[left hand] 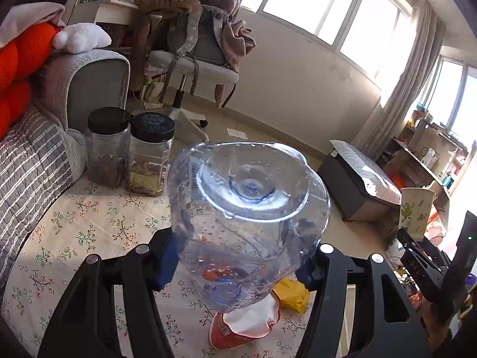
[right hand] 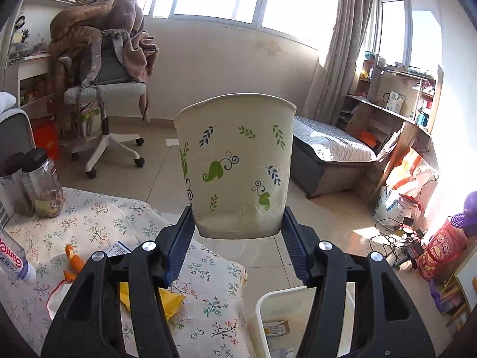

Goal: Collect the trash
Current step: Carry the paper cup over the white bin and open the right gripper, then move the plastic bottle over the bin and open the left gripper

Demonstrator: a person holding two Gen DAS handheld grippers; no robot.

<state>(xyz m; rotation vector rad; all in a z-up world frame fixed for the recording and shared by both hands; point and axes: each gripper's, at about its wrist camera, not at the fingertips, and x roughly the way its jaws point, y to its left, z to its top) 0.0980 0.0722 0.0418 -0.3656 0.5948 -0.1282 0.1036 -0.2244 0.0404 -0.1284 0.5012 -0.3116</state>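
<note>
The left gripper (left hand: 238,264) pinched a clear, crumpled plastic bottle (left hand: 247,208), beaded with droplets inside, its base toward the camera above the floral tablecloth (left hand: 89,223). The right gripper (right hand: 237,238) clamped a cream paper cup (right hand: 235,164) printed with green and navy leaves, upright, near its base, above the white bin (right hand: 268,304) beside the table.
</note>
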